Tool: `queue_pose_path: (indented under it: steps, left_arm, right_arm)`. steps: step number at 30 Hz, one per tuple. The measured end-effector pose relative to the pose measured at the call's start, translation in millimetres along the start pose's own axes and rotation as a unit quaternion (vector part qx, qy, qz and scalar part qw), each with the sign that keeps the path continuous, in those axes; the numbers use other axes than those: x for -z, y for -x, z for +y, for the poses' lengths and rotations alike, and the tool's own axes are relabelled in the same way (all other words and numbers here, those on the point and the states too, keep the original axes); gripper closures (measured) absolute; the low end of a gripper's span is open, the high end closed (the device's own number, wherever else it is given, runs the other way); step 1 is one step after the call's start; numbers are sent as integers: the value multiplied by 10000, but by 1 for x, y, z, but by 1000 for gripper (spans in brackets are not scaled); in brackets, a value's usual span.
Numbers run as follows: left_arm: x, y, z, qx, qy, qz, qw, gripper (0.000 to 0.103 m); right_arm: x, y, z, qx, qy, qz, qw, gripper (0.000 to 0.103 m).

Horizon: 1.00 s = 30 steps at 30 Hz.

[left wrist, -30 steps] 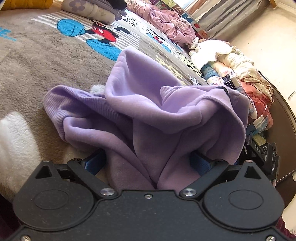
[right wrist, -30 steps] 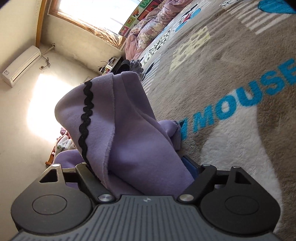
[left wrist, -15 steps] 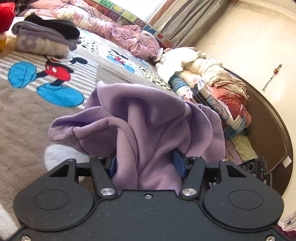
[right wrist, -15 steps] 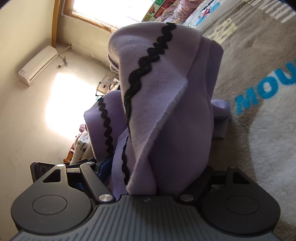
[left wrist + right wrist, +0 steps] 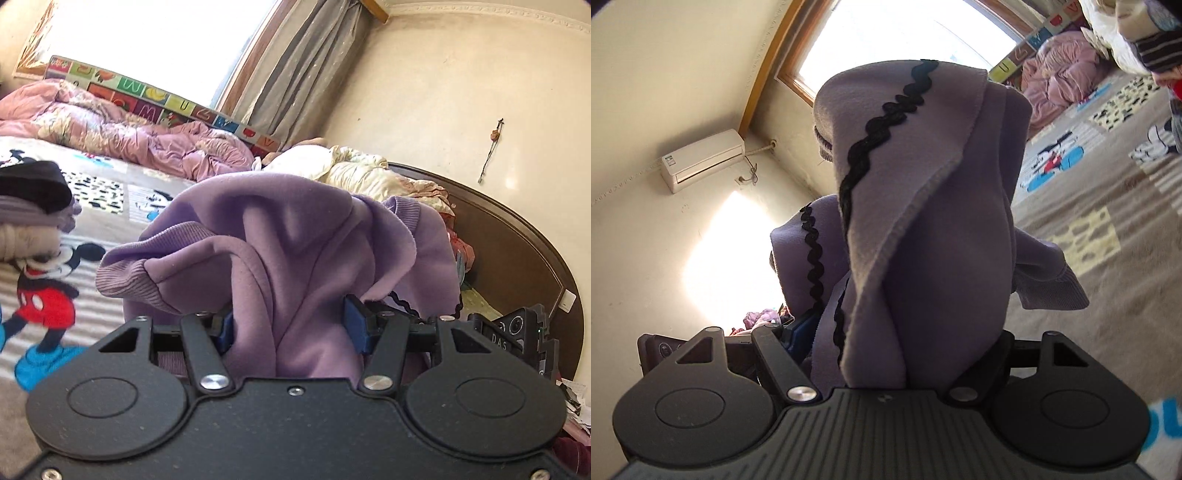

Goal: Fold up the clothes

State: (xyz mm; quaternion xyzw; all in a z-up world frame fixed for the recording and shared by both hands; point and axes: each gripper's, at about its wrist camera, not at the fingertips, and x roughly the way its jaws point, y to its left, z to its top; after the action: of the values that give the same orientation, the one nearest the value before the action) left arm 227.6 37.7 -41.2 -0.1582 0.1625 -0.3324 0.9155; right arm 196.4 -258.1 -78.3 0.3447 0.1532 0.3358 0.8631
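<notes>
With both sets of jaws clamped on the bunched purple top [image 5: 295, 258], we keep each pinch firm so no cloth slips from between them.

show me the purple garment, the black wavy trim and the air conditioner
purple garment [image 5: 295, 266], left wrist view, middle of the bunched fabric
black wavy trim [image 5: 875, 136], right wrist view, mid-run on the top flap
air conditioner [image 5: 703, 160], right wrist view, front panel

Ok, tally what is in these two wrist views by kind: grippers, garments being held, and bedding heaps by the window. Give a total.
Grippers: 2, the left gripper and the right gripper
Held garments: 1, the purple fleece sweatshirt with black wavy trim
Bedding heaps: 1, the crumpled pink quilt
Total: 4
</notes>
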Motion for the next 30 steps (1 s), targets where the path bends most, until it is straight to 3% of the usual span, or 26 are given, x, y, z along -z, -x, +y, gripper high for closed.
queue_pose_path:
  steps: [7,13,24,30]
  left_arm:
    - [-30,-39,37,125,-410,-302,9986,48]
    - [-33,-70,70,226,-422,-314,9984,48]
    - [-20,-118,118,187,-213,187,9994,48]
    - [-5,-131,133,-233,6,568,9981,48]
  right_arm:
    - [-31,-45,-16,16,547,-516,9972,30]
    - [-32,-75,-32,375,878,-601,9936,30]
    - [-27,-124,-63,1089,1252,-618,9842,30]
    - [-10,-149,-82,1476,884,-257,9847,30]
